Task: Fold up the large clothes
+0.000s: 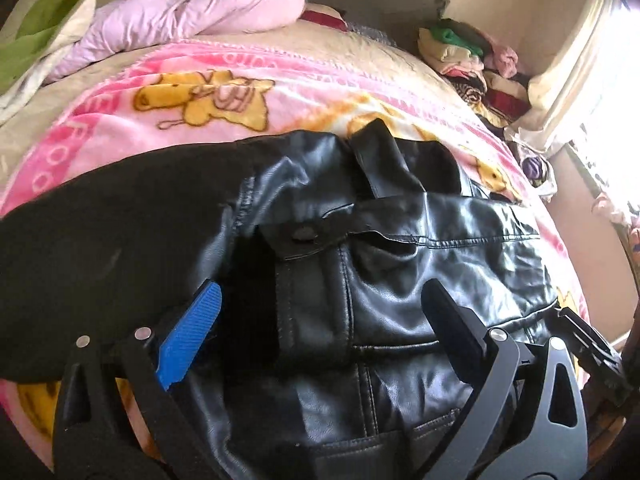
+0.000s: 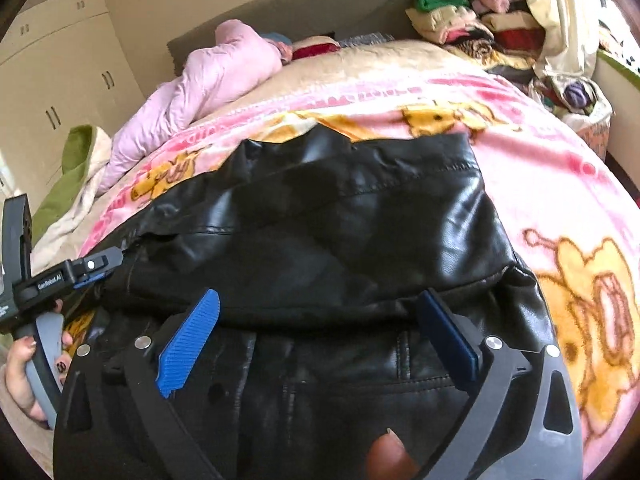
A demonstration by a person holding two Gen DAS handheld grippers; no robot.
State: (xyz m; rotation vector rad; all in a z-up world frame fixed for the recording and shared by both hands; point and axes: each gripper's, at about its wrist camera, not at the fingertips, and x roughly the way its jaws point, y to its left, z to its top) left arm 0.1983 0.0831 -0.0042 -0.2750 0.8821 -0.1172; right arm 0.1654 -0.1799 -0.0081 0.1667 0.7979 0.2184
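A black leather jacket (image 1: 400,272) lies partly folded on a pink cartoon blanket (image 1: 120,132) that covers the bed. My left gripper (image 1: 322,292) hangs over the jacket's snap tab and seam, jaws wide apart, and its blue pads grip nothing. In the right wrist view the jacket (image 2: 340,216) shows a folded-over upper layer. My right gripper (image 2: 320,300) stands open just above that layer's near edge, with leather lying below the gap. The left gripper (image 2: 100,264) also shows at that view's left edge, held by a hand (image 2: 20,372), its tips at the jacket's left side.
A pink puffy coat (image 2: 208,72) lies at the head of the bed, with a green and cream quilt (image 1: 44,20) beside it. Folded clothes are piled (image 2: 460,20) at the far right corner. Wardrobe doors (image 2: 60,72) stand left; a bright window with a curtain (image 1: 580,40) is on the right.
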